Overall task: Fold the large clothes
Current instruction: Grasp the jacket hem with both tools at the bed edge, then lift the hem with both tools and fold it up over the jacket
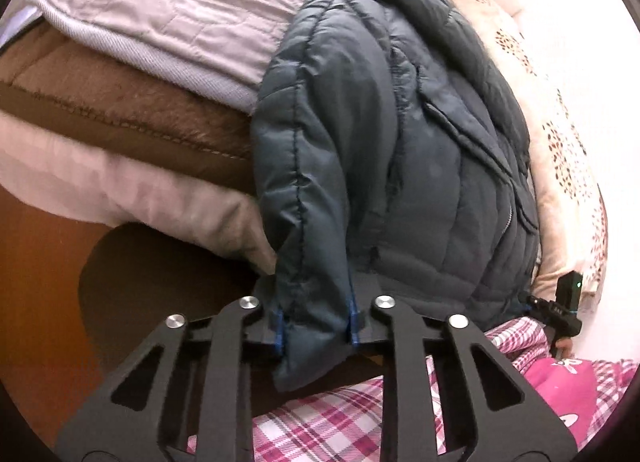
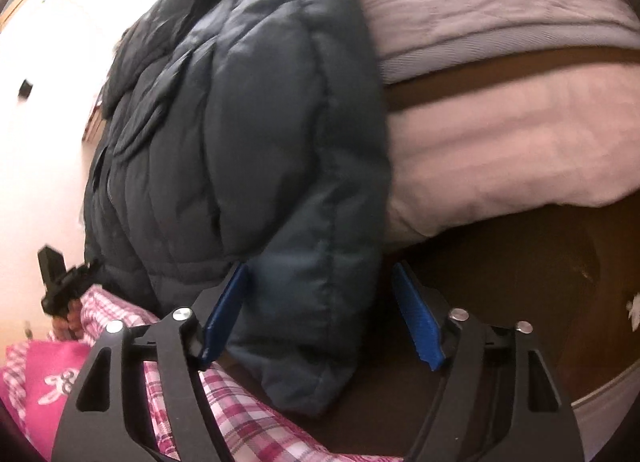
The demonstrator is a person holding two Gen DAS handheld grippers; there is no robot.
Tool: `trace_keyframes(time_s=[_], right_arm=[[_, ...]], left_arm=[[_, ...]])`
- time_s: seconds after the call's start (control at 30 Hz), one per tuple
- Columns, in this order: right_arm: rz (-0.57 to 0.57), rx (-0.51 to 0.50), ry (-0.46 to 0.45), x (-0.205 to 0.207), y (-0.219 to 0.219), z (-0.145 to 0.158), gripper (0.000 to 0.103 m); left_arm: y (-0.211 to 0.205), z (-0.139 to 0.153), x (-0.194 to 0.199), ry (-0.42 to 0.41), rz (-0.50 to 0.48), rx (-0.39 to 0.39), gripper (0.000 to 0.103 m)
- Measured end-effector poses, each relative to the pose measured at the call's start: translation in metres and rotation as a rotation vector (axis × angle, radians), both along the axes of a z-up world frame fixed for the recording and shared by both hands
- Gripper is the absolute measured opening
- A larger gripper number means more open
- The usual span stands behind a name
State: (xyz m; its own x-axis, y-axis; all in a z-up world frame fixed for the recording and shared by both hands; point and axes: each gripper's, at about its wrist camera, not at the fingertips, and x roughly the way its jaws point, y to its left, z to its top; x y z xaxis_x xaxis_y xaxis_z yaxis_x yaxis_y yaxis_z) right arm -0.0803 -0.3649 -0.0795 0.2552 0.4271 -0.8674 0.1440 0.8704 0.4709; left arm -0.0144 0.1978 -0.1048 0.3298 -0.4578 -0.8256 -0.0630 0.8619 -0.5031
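A dark blue quilted puffer jacket point(image 1: 400, 134) lies on the bed and hangs over its near edge. My left gripper point(image 1: 316, 322) is shut on the jacket's sleeve cuff point(image 1: 312, 326), which hangs down between the blue pads. In the right wrist view the jacket point(image 2: 224, 134) fills the middle. My right gripper point(image 2: 320, 314) is open, its blue pads point(image 2: 418, 322) on either side of the other sleeve end point(image 2: 304, 302), not pinching it. Each gripper shows small at the edge of the other's view: the right one point(image 1: 560, 310), the left one point(image 2: 60, 286).
Stacked bedding sits beside the jacket: a grey quilted cover point(image 1: 168, 10), a brown blanket point(image 1: 120, 110) and a pink layer point(image 1: 140, 194). A cream patterned pillow point(image 1: 560, 142) lies beyond the jacket. The person's pink plaid clothing point(image 1: 320, 422) is below. Brown floor point(image 2: 520, 282) lies under the bed edge.
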Motion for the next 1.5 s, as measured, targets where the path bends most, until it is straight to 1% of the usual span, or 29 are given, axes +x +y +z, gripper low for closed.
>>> trace_keyframes(time_s=[0.03, 0.07, 0.1, 0.13, 0.23, 0.3, 0.33, 0.4, 0.43, 0.53, 0.57, 0.63, 0.73, 0.83, 0.93, 1.13, 1.27, 1.33, 1.4, 1.5], right_arm=[[0.025, 0.021, 0.013, 0.001, 0.004, -0.003, 0.047], [0.031, 0.015, 0.024, 0.002, 0.007, -0.004, 0.046], [0.044, 0.014, 0.025, 0.002, 0.010, -0.004, 0.040], [0.065, 0.031, 0.016, 0.001, 0.012, -0.001, 0.031], [0.073, 0.102, -0.022, -0.005, 0.011, 0.011, 0.013], [0.050, 0.156, -0.063, -0.008, 0.008, 0.022, 0.011], [0.029, 0.207, -0.110, -0.009, 0.006, 0.035, 0.011], [0.005, 0.266, -0.178, -0.008, 0.004, 0.053, 0.011], [-0.007, 0.301, -0.230, -0.006, 0.003, 0.069, 0.011], [-0.029, 0.363, -0.347, 0.005, -0.001, 0.108, 0.011], [-0.037, 0.377, -0.376, 0.007, -0.005, 0.119, 0.011], [-0.068, 0.411, -0.444, 0.014, -0.012, 0.146, 0.011], [-0.110, 0.433, -0.493, 0.015, -0.026, 0.168, 0.011], [-0.165, 0.449, -0.519, 0.004, -0.043, 0.178, 0.011], [-0.208, 0.460, -0.518, -0.021, -0.068, 0.175, 0.011], [-0.236, 0.458, -0.487, -0.065, -0.070, 0.171, 0.011], [-0.253, 0.468, -0.474, -0.100, -0.068, 0.174, 0.011], [-0.258, 0.468, -0.480, -0.102, -0.066, 0.179, 0.011], [-0.270, 0.480, -0.482, -0.098, -0.066, 0.180, 0.011], [-0.288, 0.513, -0.481, -0.073, -0.071, 0.181, 0.011]], left_arm=[[-0.001, 0.002, -0.001, -0.002, 0.000, 0.002, 0.018], [-0.002, 0.003, -0.001, -0.003, 0.001, 0.003, 0.017], [-0.003, 0.004, -0.001, -0.006, 0.003, 0.004, 0.017], [-0.003, 0.005, -0.001, -0.010, 0.004, 0.005, 0.016], [-0.002, 0.010, 0.003, -0.021, 0.012, 0.000, 0.012], [-0.002, 0.019, 0.000, -0.043, 0.012, -0.002, 0.010], [0.000, 0.026, 0.001, -0.059, 0.010, -0.006, 0.010], [-0.002, 0.045, 0.003, -0.107, 0.008, -0.023, 0.010], [-0.003, 0.057, 0.005, -0.137, 0.005, -0.030, 0.009], [-0.010, 0.107, 0.009, -0.272, -0.005, -0.052, 0.009], [-0.009, 0.121, 0.008, -0.305, -0.005, -0.060, 0.009], [-0.012, 0.156, 0.008, -0.396, -0.008, -0.072, 0.009], [-0.009, 0.187, 0.001, -0.467, -0.028, -0.075, 0.009], [-0.018, 0.206, -0.009, -0.501, -0.071, -0.062, 0.009], [-0.022, 0.213, -0.028, -0.508, -0.118, -0.044, 0.009], [-0.017, 0.224, -0.079, -0.511, -0.189, -0.041, 0.010], [-0.014, 0.231, -0.102, -0.519, -0.234, -0.034, 0.010], [-0.014, 0.234, -0.105, -0.526, -0.242, -0.037, 0.010], [-0.013, 0.235, -0.099, -0.535, -0.232, -0.055, 0.010], [-0.011, 0.238, -0.081, -0.550, -0.202, -0.089, 0.010]])
